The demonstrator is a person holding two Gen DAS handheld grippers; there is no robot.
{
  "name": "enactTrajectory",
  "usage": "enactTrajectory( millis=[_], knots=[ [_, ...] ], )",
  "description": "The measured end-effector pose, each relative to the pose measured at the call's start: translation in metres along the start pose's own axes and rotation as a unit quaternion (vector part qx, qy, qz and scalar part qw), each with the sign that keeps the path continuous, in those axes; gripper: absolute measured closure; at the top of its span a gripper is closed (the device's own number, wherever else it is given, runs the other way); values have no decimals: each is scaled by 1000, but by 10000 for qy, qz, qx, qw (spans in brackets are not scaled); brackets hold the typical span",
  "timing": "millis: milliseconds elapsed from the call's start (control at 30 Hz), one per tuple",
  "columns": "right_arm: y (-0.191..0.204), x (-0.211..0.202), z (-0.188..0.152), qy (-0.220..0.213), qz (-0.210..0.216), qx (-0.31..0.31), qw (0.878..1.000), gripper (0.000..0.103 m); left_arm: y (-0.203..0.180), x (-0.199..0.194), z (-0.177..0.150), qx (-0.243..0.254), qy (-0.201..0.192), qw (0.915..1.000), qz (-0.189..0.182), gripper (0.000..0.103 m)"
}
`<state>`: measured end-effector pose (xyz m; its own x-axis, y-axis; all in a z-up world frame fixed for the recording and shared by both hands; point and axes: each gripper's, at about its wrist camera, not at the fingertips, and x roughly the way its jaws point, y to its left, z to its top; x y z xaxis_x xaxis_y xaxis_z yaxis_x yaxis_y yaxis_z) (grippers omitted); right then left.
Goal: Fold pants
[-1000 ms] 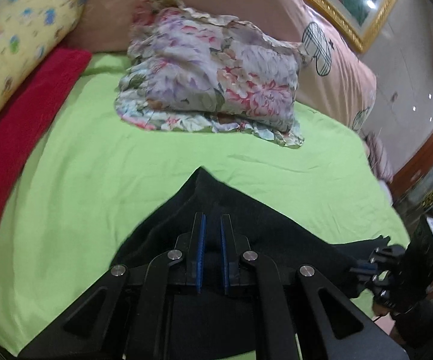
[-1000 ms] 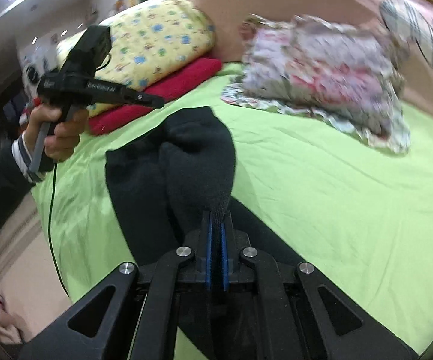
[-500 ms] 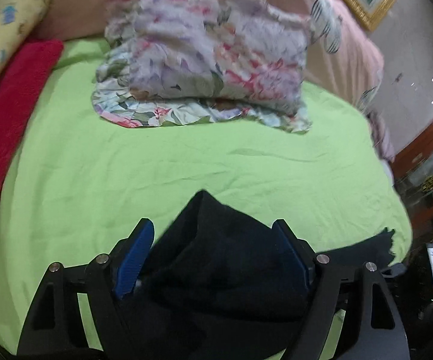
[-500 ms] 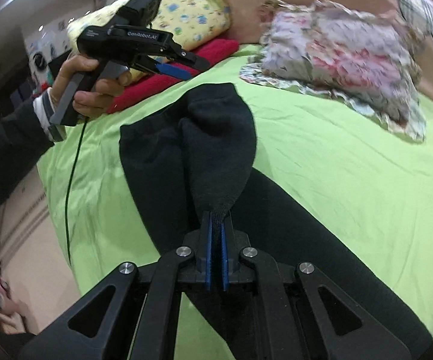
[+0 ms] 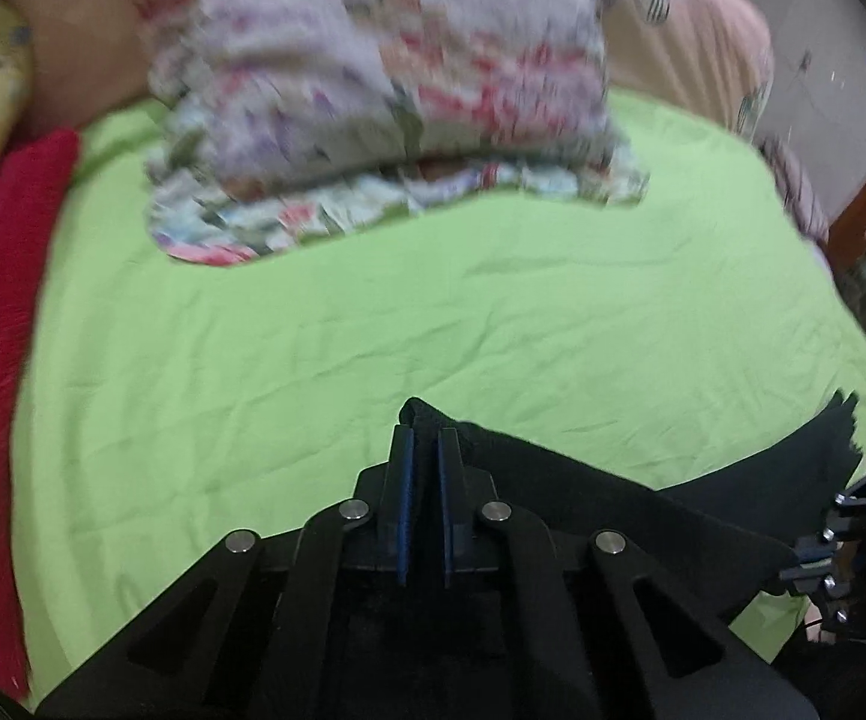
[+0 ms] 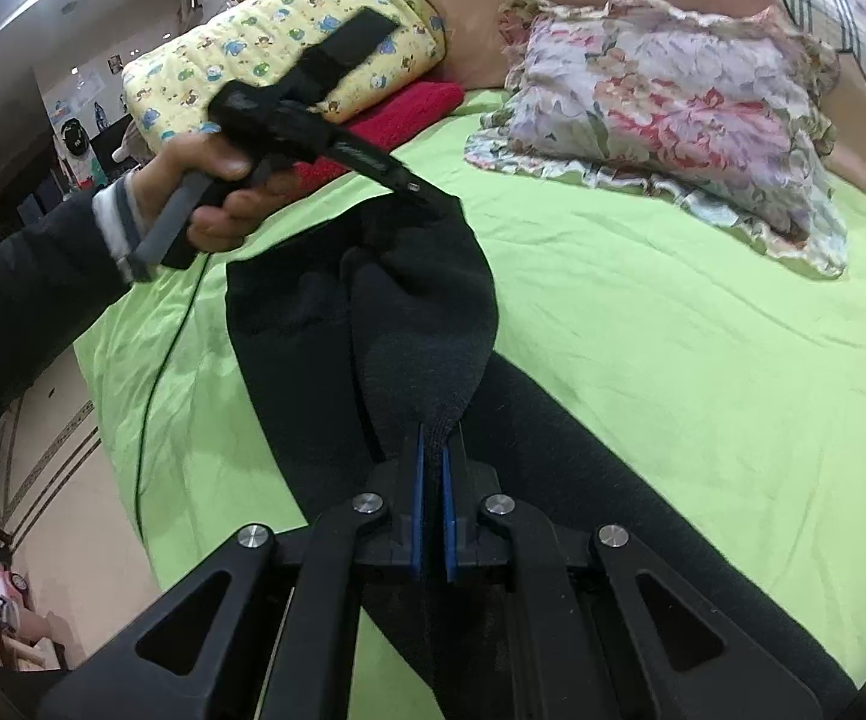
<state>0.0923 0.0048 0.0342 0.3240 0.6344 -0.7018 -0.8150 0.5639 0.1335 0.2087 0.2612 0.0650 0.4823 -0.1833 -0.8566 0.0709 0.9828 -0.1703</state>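
we start at the left, where our left hand (image 6: 204, 198) grips the handle of the left gripper (image 5: 423, 444), a dark sleeve (image 6: 24, 312) running back from the wrist. its jaws are pressed narrow, blue pads (image 5: 404, 498) nearly together, pinching a peak of the black pants (image 6: 414, 312) at their far end. in the right wrist view the tip of this gripper meets the fabric at the top of a raised fold, and a thin cable (image 6: 156, 384) hangs from the handle over the green sheet (image 6: 703, 348).

the pants lie on the near part of the bed, stretched along the sheet between the two grippers, with one layer lifted and doubled over the rest.

further right, the right gripper (image 6: 433, 450) has its jaws closed tight on a narrow point of the same black cloth, which rises between its blue pads.

beyond, from left to right along the head of the bed, we see a yellow printed pillow (image 6: 276, 42), a red towel (image 6: 408, 114) under it, and a floral pillow (image 6: 673, 114), blurred in the left wrist view, resting against pink bedding (image 6: 469, 12).
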Motion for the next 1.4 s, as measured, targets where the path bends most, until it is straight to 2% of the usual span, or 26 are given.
enactTrajectory(
  millis=[100, 200, 300, 433, 633, 767, 1000, 1133, 1233, 1300, 1400],
  knots=[
    [4, -7, 0, -174, -117, -158, 9997, 97, 3, -37, -19, -163, -504, 9986, -23, 100],
    [14, -15, -3, -400, -246, -411, 9981, 97, 8, -72, -48, -451, -1065, 9932, -94, 100],
    [25, -17, -11, -498, -265, -668, 9962, 97, 20, -91, -79, -796, -1383, 9870, -162, 100],
    [40, -9, -23, -353, -181, -901, 9951, 97, 34, -88, -112, -1292, -1411, 9812, -255, 100],
    [53, 4, -38, -174, -22, -1185, 9928, 97, 55, -71, -155, -2021, -1452, 9676, -421, 100],
    [52, 16, -43, 77, 110, -1133, 9935, 97, 62, -58, -174, -2346, -1413, 9606, -464, 100],
    [62, 28, -41, 174, 128, -1244, 9920, 97, 70, -48, -197, -2987, -1543, 9390, -719, 101],
    [65, 33, -43, 363, 220, -1324, 9903, 94, 68, -51, -203, -3271, -1590, 9288, -711, 101],
    [62, 31, -43, 356, 285, -1256, 9910, 92, 64, -62, -213, -3472, -1678, 9201, -683, 86],
    [59, 26, -41, 296, 360, -1179, 9919, 92, 59, -73, -219, -3557, -1780, 9150, -677, 68],
    [56, 19, -37, 210, 609, -1008, 9928, 92, 51, -92, -228, -3701, -1976, 9063, -509, 46]
  ],
)
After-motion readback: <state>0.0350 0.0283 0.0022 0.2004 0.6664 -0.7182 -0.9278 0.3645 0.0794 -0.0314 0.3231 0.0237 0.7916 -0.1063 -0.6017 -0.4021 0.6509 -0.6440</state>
